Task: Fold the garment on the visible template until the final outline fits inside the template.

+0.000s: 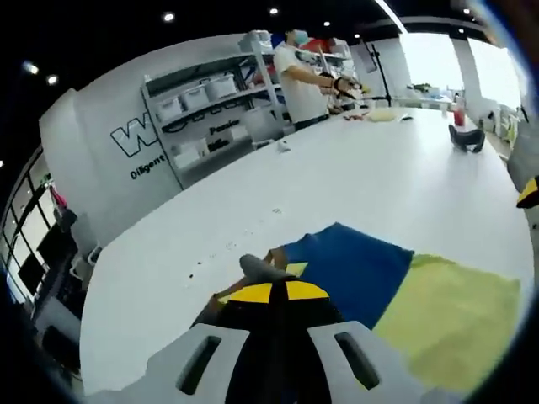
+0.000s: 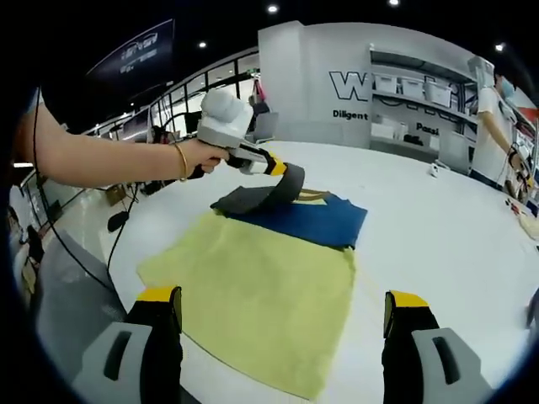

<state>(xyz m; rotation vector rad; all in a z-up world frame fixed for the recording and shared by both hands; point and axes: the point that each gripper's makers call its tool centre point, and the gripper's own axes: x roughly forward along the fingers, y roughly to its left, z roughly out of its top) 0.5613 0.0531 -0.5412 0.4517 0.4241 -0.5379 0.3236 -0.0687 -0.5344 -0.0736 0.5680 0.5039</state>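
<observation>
Left claw [image 2: 290, 178] clamped on the garment's [image 2: 269, 286] grey flap at 12 o'clock (mid-fold); right claw [image 2: 282, 324] apart, next grabs an edge.

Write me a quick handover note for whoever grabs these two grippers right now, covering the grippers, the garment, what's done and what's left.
Left gripper: shut on a grey part of the garment at its far end, lifting it just off the table.
Right gripper: open, holding nothing, hovering over the near yellow edge.
Garment: lies flat on the white table, yellow section nearest the right gripper, blue section beyond it, grey part raised at the far end.
Done: garment is spread out; the grey end is gripped.
Left: fold it down to the template outline. I cannot make out a template in either view, so locate it first.
</observation>
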